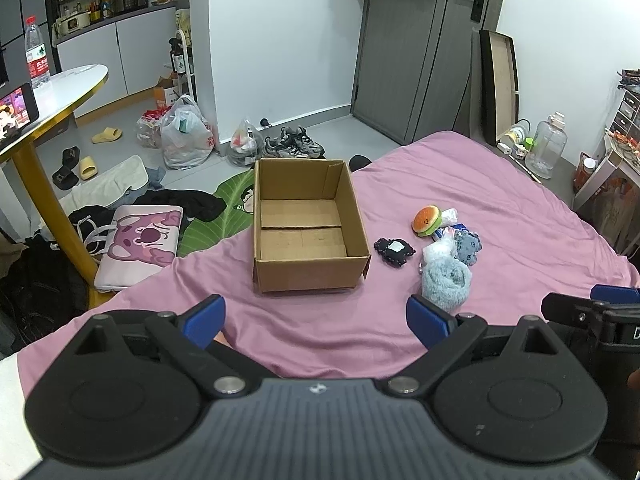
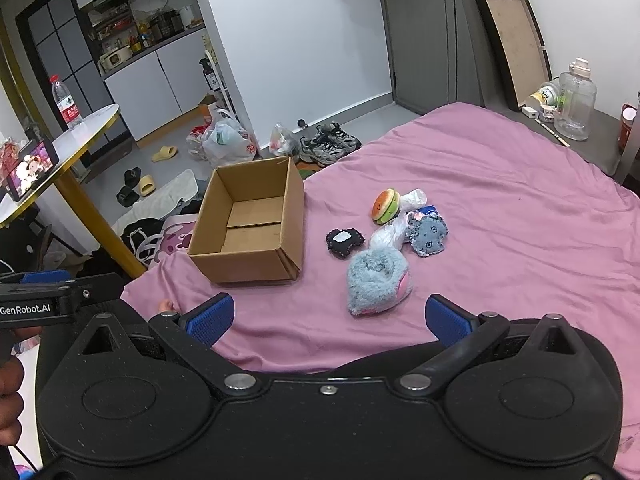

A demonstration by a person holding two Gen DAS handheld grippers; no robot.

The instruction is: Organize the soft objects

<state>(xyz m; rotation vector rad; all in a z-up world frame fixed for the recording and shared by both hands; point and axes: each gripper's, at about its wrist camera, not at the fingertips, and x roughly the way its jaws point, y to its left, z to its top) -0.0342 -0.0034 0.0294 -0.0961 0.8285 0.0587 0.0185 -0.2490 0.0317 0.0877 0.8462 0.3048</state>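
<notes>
Cardboard box (image 1: 308, 224) (empty) beside plush toys (image 1: 446, 284)

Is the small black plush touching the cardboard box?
Apart. In the right wrist view, a strip of pink sheet shows between the black plush and the cardboard box; the left wrist view shows the same gap.

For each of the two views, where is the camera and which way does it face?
Left wrist: behind the open left claw, facing across the pink bed at the empty cardboard box; the right claw's tip shows at right.
Right wrist: behind the open right claw, aimed at the fluffy blue toy; a hand shows at left.
Shared: box, burger plush, black pouch.
</notes>
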